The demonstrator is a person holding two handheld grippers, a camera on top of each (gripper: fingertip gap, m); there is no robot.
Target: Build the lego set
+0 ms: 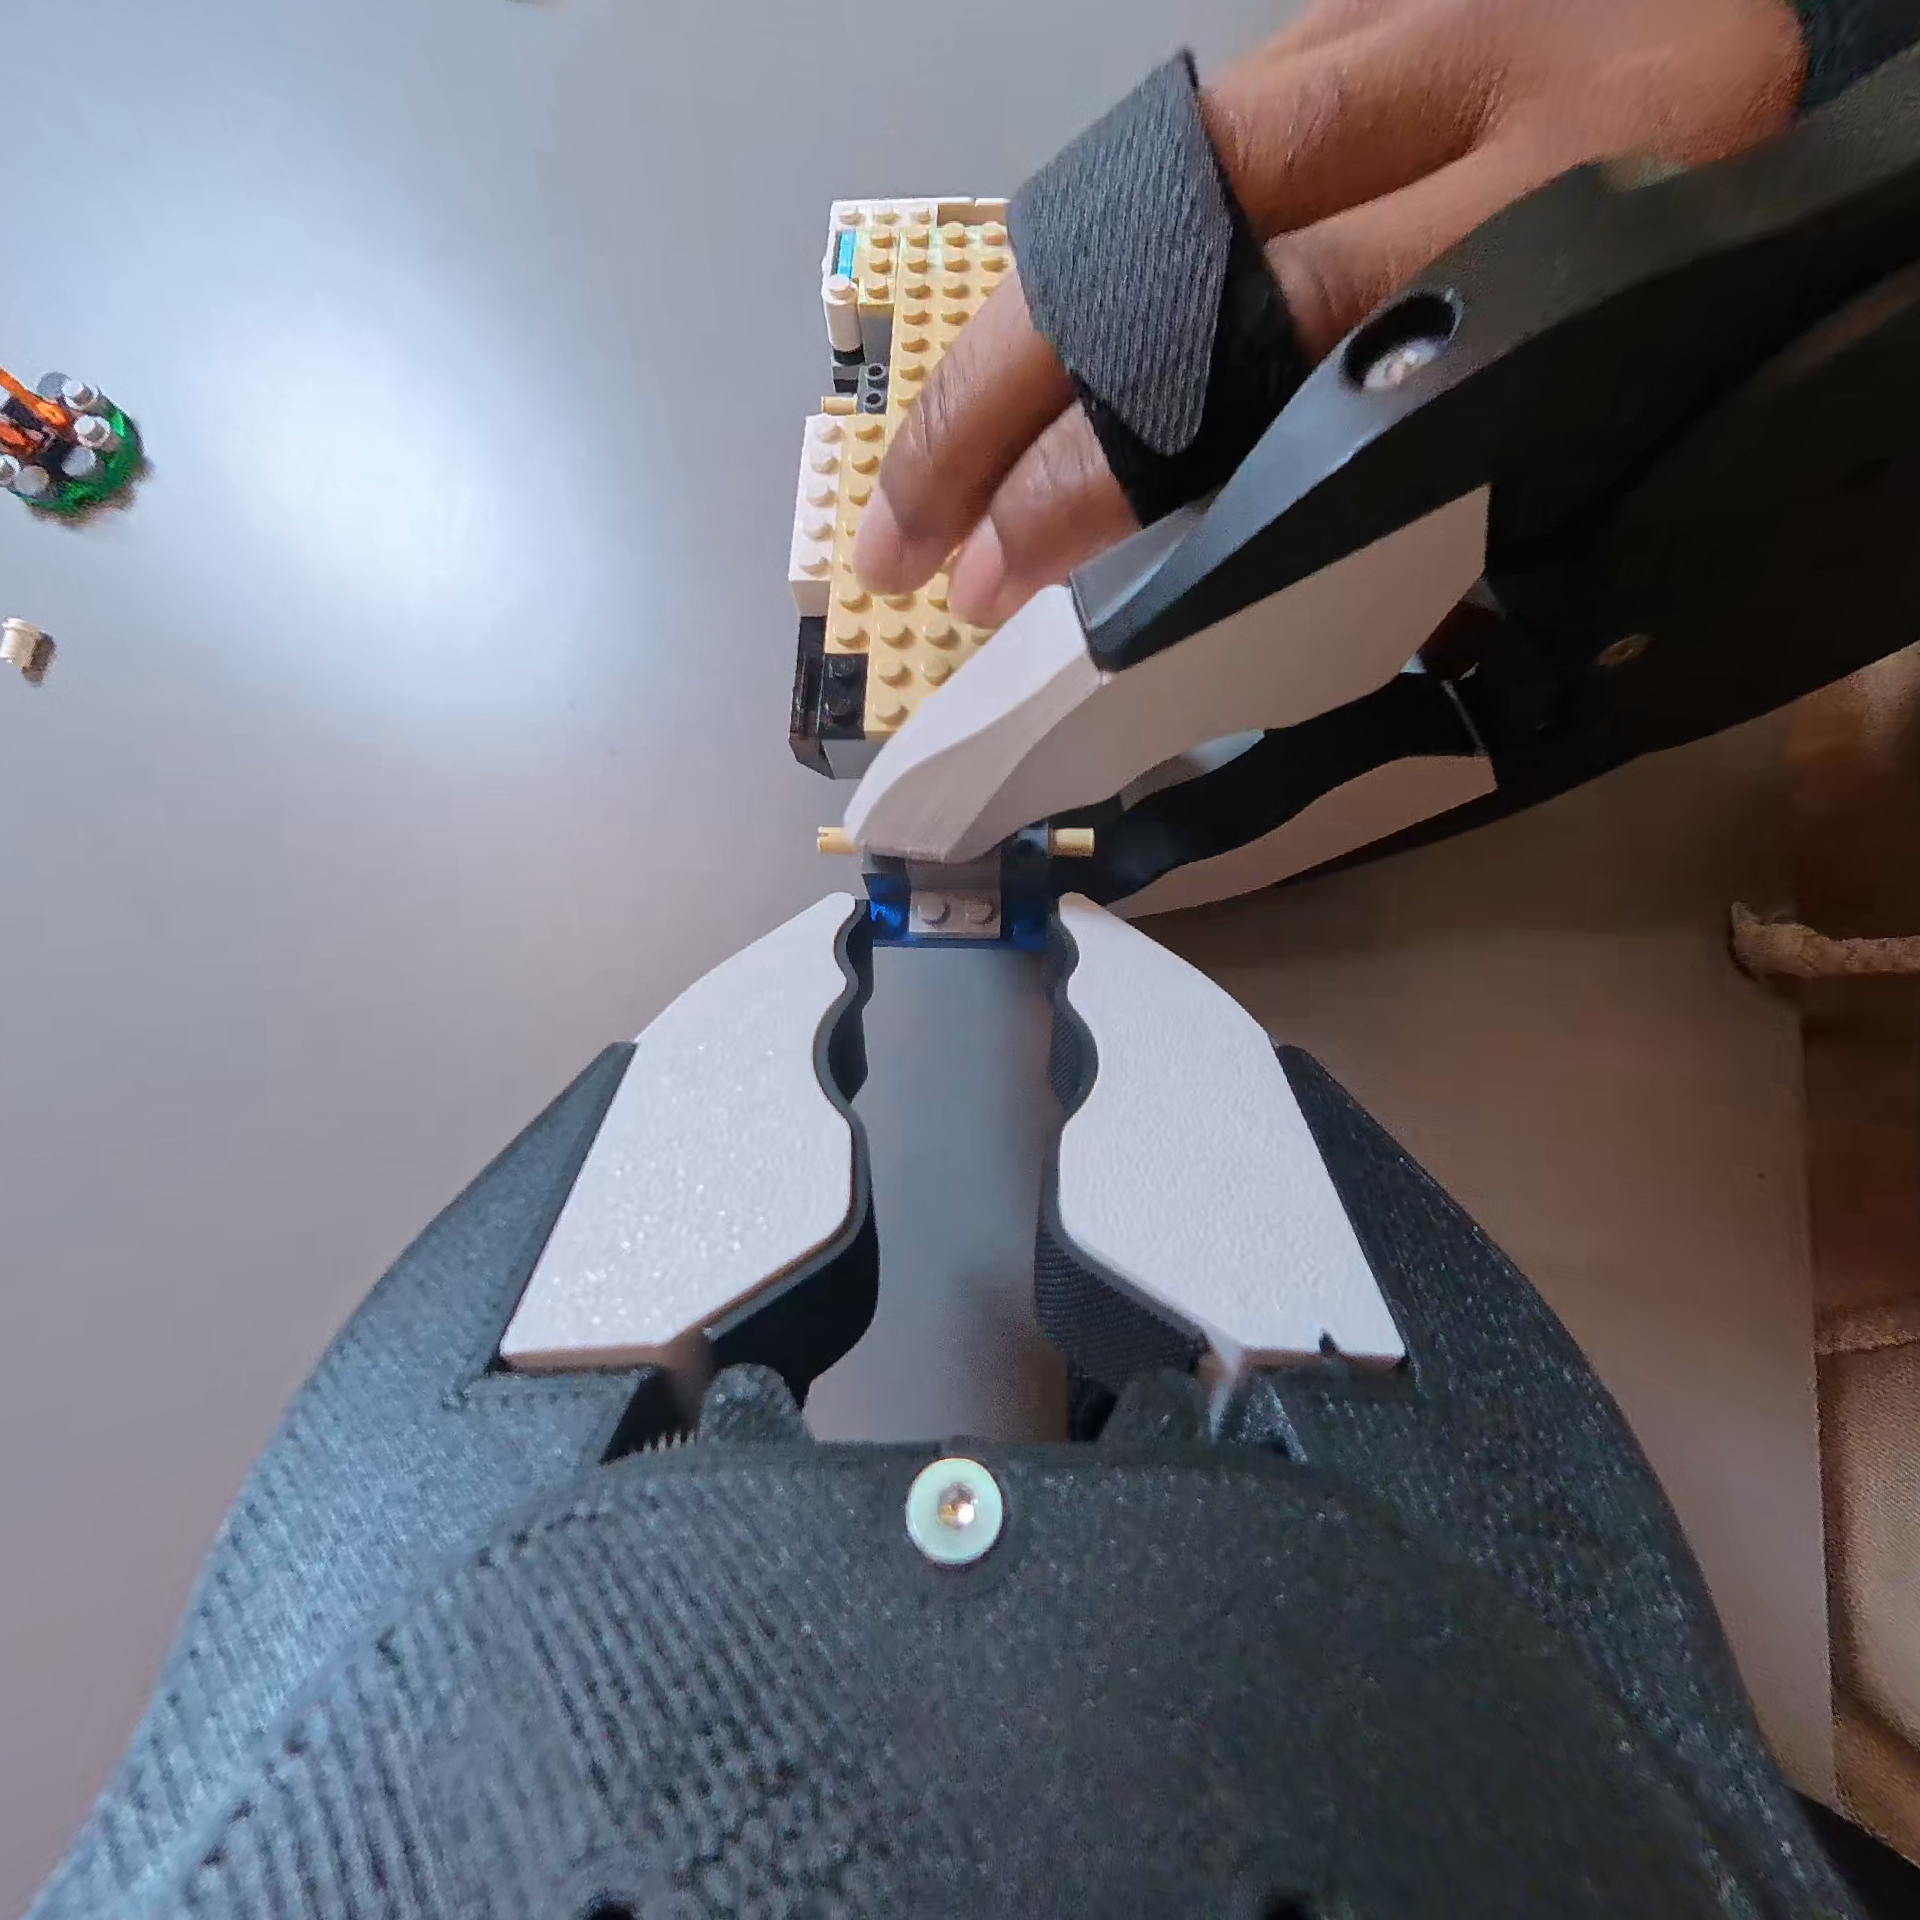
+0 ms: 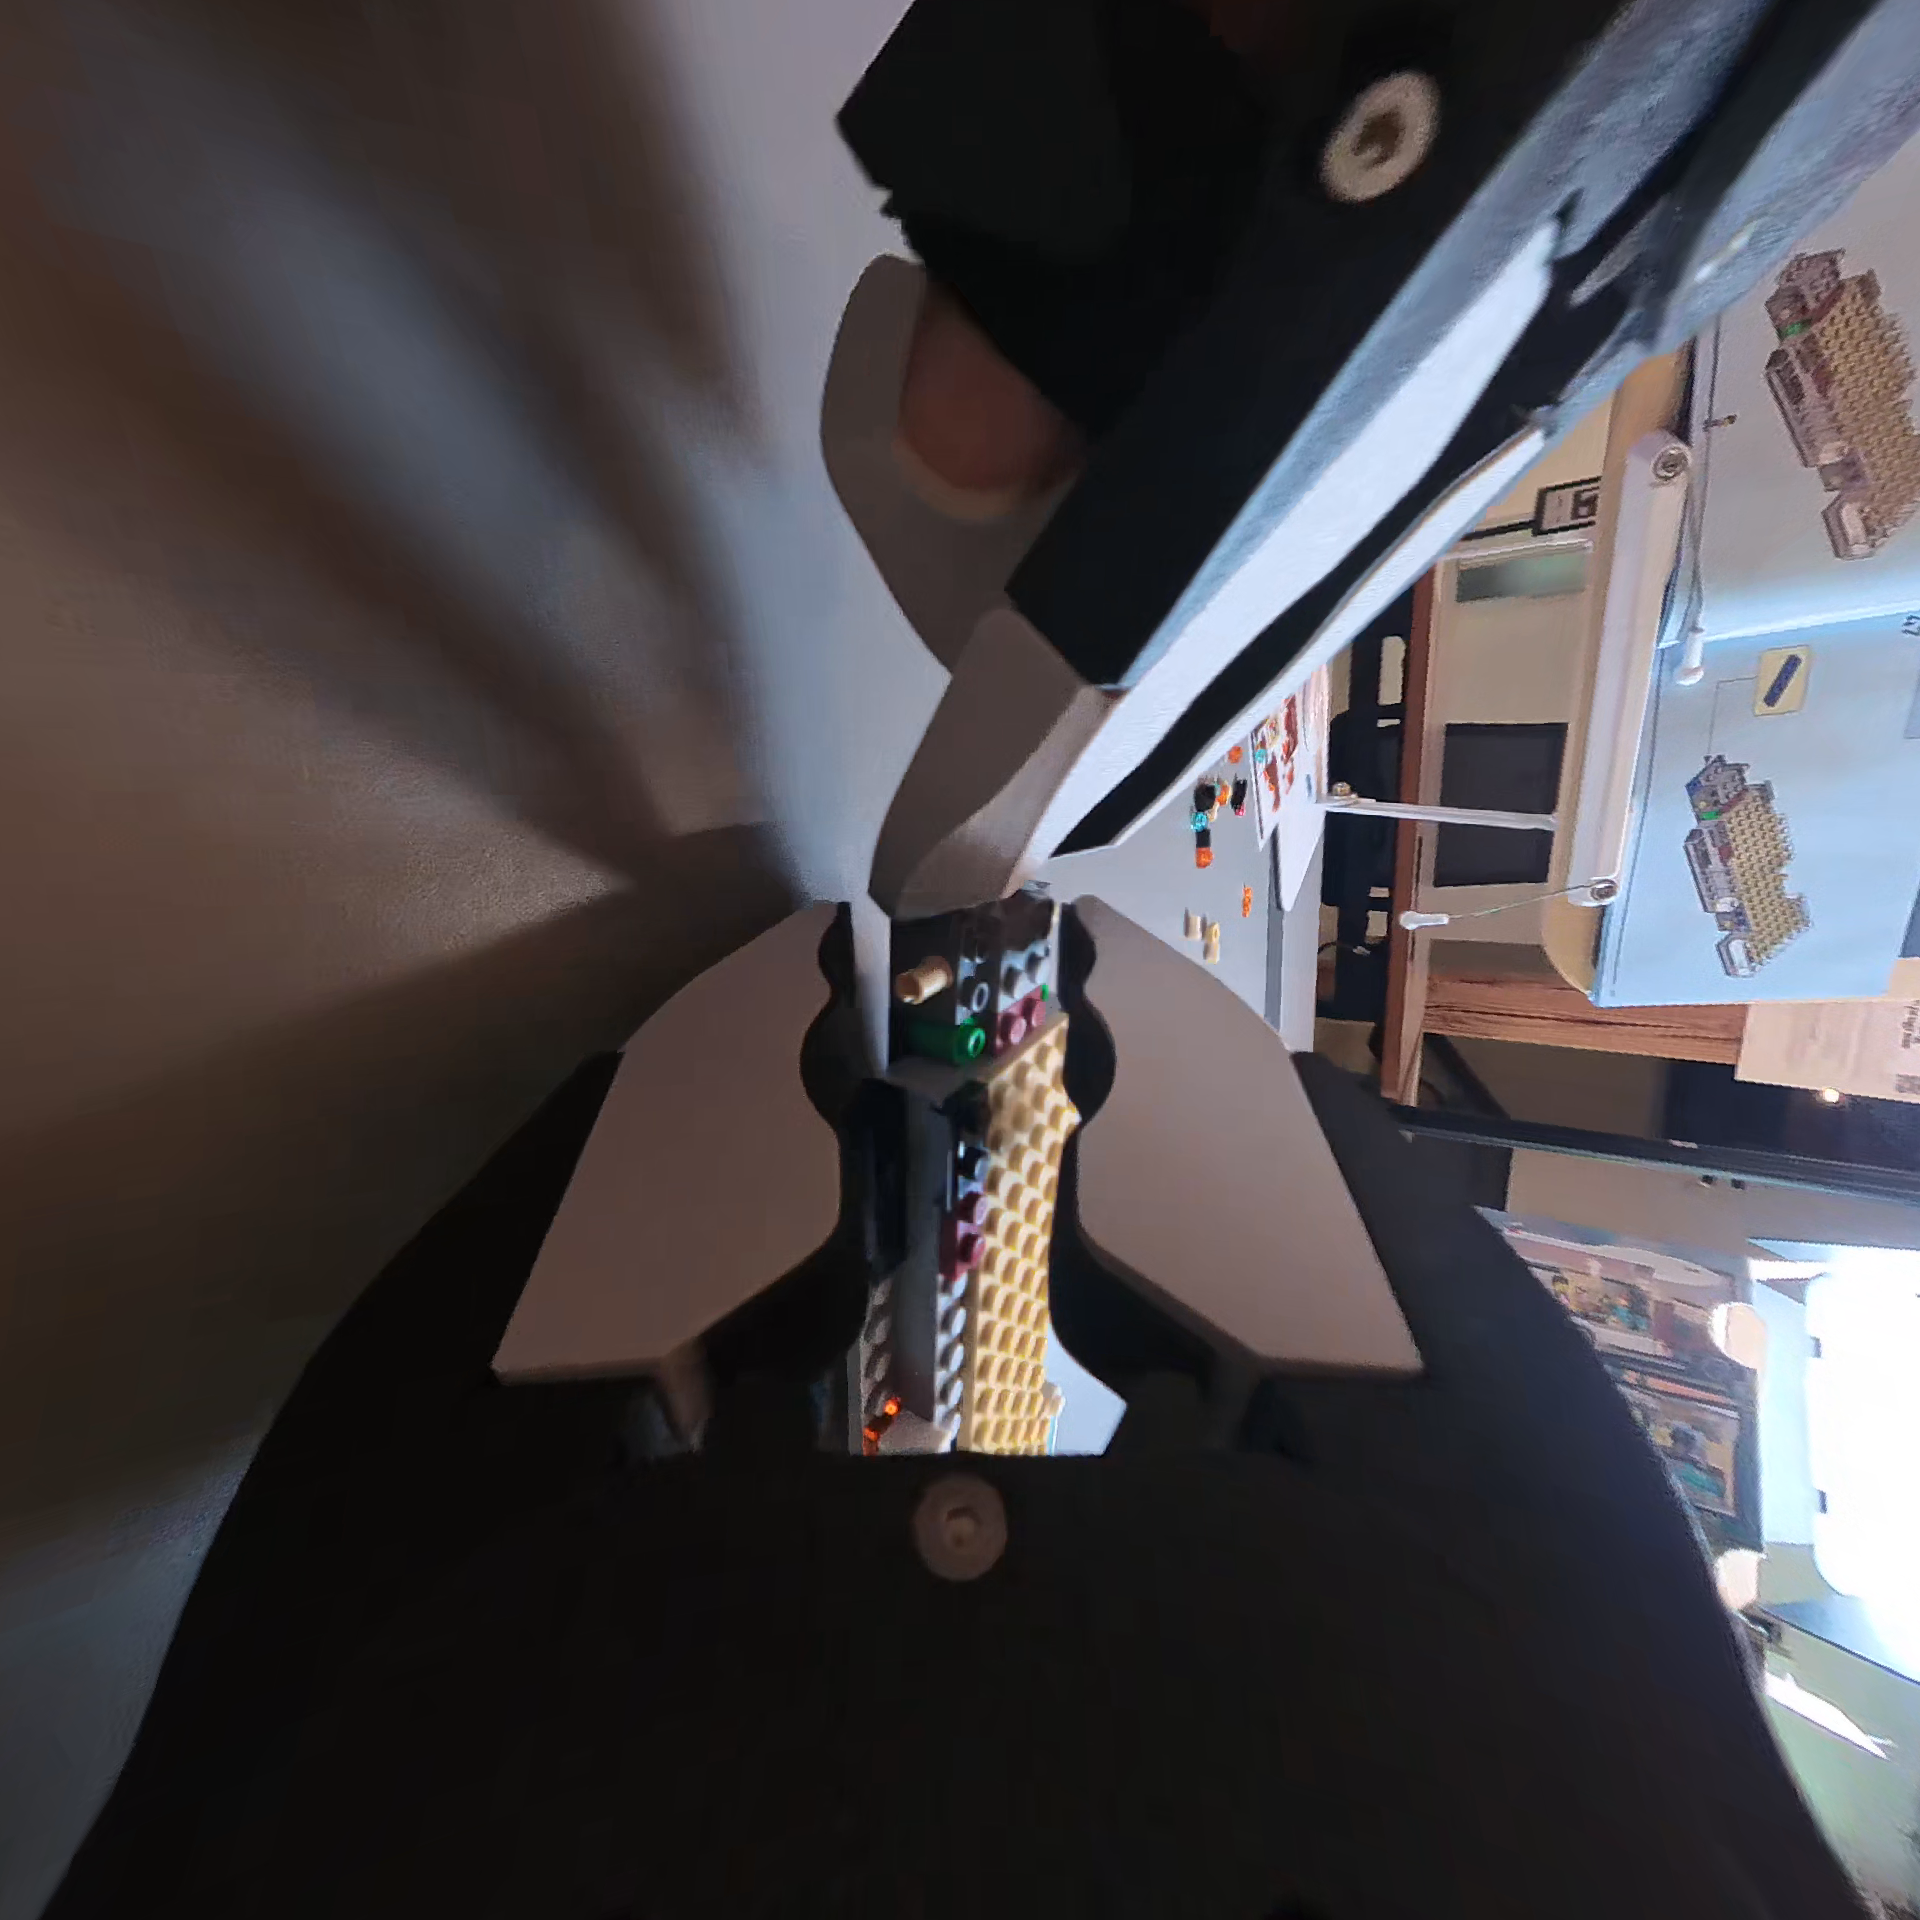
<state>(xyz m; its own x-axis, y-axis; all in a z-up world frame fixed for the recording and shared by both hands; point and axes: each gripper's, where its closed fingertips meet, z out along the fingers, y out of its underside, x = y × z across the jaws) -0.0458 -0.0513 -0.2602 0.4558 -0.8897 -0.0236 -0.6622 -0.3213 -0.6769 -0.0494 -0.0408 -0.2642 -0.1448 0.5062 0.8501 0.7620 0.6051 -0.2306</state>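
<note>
Tan brick build (image 1: 914,343) half behind hand (image 1: 1039,436)

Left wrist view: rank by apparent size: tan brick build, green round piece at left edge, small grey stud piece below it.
1. Tan brick build, largest, though a hand covers part of it.
2. Green round piece.
3. Grey stud piece, smallest; cut off by the frame edge, so its full size is unsure.

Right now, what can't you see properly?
- Left view: blue piece top, under right gripper.
- Left view: tan build right part, behind hand.
- Right view: left side smeared by blur.
- Right view: table bits, too small to name.
</note>
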